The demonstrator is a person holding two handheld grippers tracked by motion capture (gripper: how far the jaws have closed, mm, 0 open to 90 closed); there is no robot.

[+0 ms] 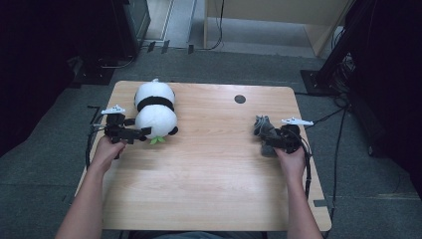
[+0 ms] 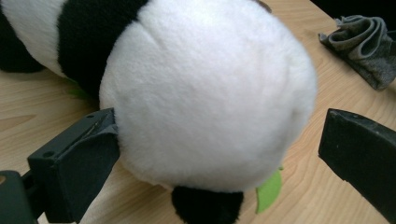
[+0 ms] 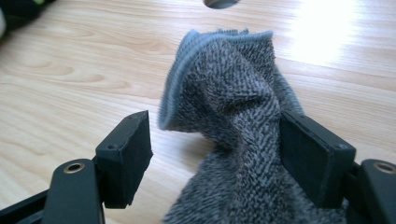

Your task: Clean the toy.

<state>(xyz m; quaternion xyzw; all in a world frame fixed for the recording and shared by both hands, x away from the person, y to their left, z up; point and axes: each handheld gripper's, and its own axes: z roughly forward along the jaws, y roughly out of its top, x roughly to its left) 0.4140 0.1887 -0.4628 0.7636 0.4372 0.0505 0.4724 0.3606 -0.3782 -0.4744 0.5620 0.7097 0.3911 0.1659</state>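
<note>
1. Left gripper (image 1: pixel 144 132): located at the 9 o'clock edge of the table (image 1: pixel 209 189). The jaws stand wide apart around the white head of the panda plush (image 1: pixel 155 115). In the left gripper view, one jaw touches the fur and the other stands clear of it. No clamp is applied.

2. Right gripper (image 1: pixel 266 142): located toward 3 o'clock. The jaws stand apart with the grey cloth (image 3: pixel 238 140) bunched between them. In the right gripper view, the cloth lies against one jaw, and a gap separates it from the other.

3. Object positions: the panda plush lies on its side toward 10 o'clock, with a green leaf (image 2: pixel 270 191) under its head. The grey cloth rests in a crumpled heap on the table surface, near the cable hole (image 1: pixel 240 98) at 1 o'clock.

4. Assessed step: release of both items. Retract each gripper straight back along its jaw axis.

5. Verify that the cloth pile is not snagged on a jaw pad before lifting; a caught fold would drag the heap.

6. Keep the left jaws fully spread until clear of the fur, or the plush may roll.
</note>
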